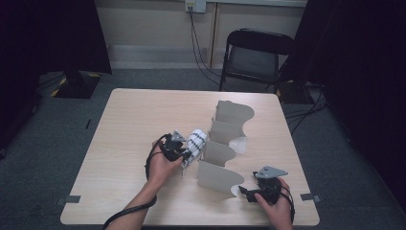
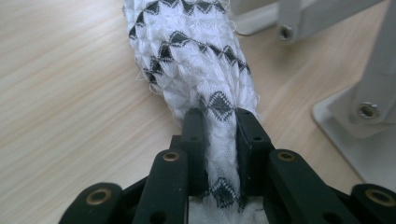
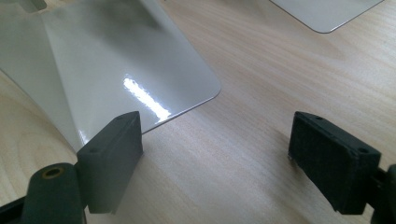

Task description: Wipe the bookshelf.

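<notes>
Left gripper point(image 2: 219, 128) is clamped on the rolled towel point(image 2: 196, 60), mid-carry toward the divider rack point(image 1: 225, 143), next slot it in; right gripper point(image 3: 215, 158) wide open, empty.

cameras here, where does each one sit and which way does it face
High view: above the person's side, facing forward and down on the table; forearms and both grippers show.
Left gripper view: on the left gripper, along jaws shut on the rolled cloth.
Right gripper view: on the right gripper, jaws open.
Shared: the divider rack, wooden tabletop.
</notes>
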Motion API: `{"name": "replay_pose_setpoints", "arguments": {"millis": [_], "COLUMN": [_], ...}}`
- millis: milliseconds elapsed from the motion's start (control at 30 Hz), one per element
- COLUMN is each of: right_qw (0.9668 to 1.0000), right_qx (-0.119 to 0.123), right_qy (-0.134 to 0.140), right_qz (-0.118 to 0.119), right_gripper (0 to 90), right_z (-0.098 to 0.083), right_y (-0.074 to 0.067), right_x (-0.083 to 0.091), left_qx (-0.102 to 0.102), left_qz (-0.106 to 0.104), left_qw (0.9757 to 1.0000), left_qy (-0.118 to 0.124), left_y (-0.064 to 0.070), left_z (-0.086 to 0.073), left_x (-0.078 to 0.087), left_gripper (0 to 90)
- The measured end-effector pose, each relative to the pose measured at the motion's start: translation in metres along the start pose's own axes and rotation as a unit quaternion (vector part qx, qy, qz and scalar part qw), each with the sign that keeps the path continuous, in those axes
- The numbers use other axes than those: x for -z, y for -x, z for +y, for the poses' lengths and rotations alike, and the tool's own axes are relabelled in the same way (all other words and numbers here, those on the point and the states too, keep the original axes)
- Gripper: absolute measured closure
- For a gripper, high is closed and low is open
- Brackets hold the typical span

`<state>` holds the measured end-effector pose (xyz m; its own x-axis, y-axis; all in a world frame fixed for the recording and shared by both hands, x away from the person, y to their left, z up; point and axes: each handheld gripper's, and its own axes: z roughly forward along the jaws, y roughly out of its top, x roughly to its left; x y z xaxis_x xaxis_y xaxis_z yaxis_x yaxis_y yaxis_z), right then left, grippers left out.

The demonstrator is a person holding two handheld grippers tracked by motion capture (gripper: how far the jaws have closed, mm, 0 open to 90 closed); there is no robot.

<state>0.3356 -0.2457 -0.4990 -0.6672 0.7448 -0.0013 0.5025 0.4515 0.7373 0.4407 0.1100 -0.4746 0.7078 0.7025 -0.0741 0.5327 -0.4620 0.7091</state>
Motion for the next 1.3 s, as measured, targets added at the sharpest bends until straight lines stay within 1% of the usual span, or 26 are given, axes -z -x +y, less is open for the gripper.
{"name": "replay_pose_setpoints", "arguments": {"millis": [67, 133, 167, 200, 267, 300, 333, 400, 433, 467, 500, 533, 567, 633, 667, 833, 933, 1033, 1133, 1200, 1233, 1300], "right_qw": [1.0, 1.0, 1.0, 1.0, 1.0, 1.0, 1.0, 1.0, 1.0, 1.0, 1.0, 1.0, 1.0, 1.0, 1.0, 1.0, 1.0, 1.0, 1.0, 1.0, 1.0, 1.0], "right_qx": [0.0, 0.0, 0.0, 0.0, 0.0, 0.0, 0.0, 0.0, 0.0, 0.0, 0.0, 0.0, 0.0, 0.0, 0.0, 0.0, 0.0, 0.0, -0.001, -0.001, 0.0, 0.0], "right_qy": [0.0, 0.0, 0.0, 0.0, 0.0, 0.0, 0.0, 0.0, 0.0, 0.0, 0.0, 0.0, 0.0, 0.0, 0.0, 0.0, 0.0, 0.0, 0.0, 0.0, 0.0, 0.0], "right_qz": [0.0, 0.0, 0.0, 0.0, 0.0, 0.0, 0.0, 0.0, 0.0, 0.0, 0.0, 0.0, 0.0, 0.0, 0.0, 0.0, 0.0, 0.0, 0.0, 0.0, 0.001, 0.001], "right_gripper": [16.6, 16.6, 16.5, 16.6, 16.6, 16.6, 16.5, 16.6, 16.5, 16.6, 16.5, 16.5, 16.5, 16.5, 16.5, 16.5, 16.5, 16.5, 16.6, 16.5, 16.5, 16.5], "right_z": [0.0, 0.0, 0.0, 0.0, 0.0, 0.0, 0.0, 0.0, 0.0, 0.0, 0.0, 0.0, 0.0, 0.0, 0.0, 0.0, 0.0, 0.0, 0.0, 0.0, 0.0, 0.0], "right_y": [0.0, 0.0, 0.0, 0.0, 0.0, 0.0, 0.0, 0.0, 0.0, 0.0, 0.0, 0.0, 0.0, 0.0, 0.0, 0.0, 0.0, 0.0, 0.0, 0.0, 0.0, 0.0], "right_x": [0.0, 0.0, 0.0, 0.0, 0.0, 0.0, 0.0, 0.0, 0.0, 0.0, 0.0, 0.0, 0.0, 0.0, 0.0, 0.0, 0.0, 0.0, 0.0, 0.0, 0.0, 0.0], "left_qx": [0.008, 0.006, 0.009, 0.016, 0.016, 0.02, 0.017, 0.023, 0.022, 0.026, 0.023, 0.031, 0.029, 0.034, 0.03, 0.034, 0.032, 0.038, 0.038, 0.04, 0.045, 0.042], "left_qz": [0.007, 0.019, 0.021, 0.023, 0.029, 0.031, 0.034, 0.039, 0.04, 0.041, 0.044, 0.042, 0.041, 0.042, 0.043, 0.042, 0.043, 0.044, 0.046, 0.05, 0.052, 0.057], "left_qw": [0.9999, 0.9998, 0.9997, 0.9996, 0.9994, 0.9993, 0.9992, 0.9989, 0.9989, 0.9988, 0.9988, 0.9986, 0.9987, 0.9985, 0.9986, 0.9985, 0.9986, 0.9983, 0.9982, 0.9979, 0.9976, 0.9975], "left_qy": [0.002, 0.005, 0.008, 0.01, 0.008, 0.009, 0.007, 0.011, 0.009, 0.012, 0.008, 0.009, 0.006, 0.007, 0.006, 0.007, 0.007, 0.007, 0.005, 0.005, 0.009, 0.007], "left_y": [-0.006, -0.012, -0.015, -0.016, -0.021, -0.022, -0.024, -0.026, -0.027, -0.028, -0.029, -0.029, -0.03, -0.031, -0.032, -0.033, -0.033, -0.033, -0.034, -0.034, -0.034, -0.034], "left_z": [-0.001, -0.001, -0.001, -0.002, -0.004, -0.004, -0.005, -0.006, -0.007, -0.008, -0.008, -0.009, -0.009, -0.011, -0.011, -0.012, -0.013, -0.013, -0.014, -0.014, -0.014, -0.014], "left_x": [0.004, 0.009, 0.011, 0.011, 0.013, 0.013, 0.013, 0.013, 0.014, 0.013, 0.013, 0.012, 0.012, 0.011, 0.011, 0.011, 0.011, 0.011, 0.011, 0.011, 0.011, 0.011], "left_gripper": [75.9, 75.8, 75.8, 75.8, 75.7, 75.8, 75.7, 75.5, 75.4, 75.3, 75.2, 75.1, 75.0, 74.5, 74.3, 73.0, 72.0, 68.1, 63.3, 56.4, 53.0, 45.6]}}
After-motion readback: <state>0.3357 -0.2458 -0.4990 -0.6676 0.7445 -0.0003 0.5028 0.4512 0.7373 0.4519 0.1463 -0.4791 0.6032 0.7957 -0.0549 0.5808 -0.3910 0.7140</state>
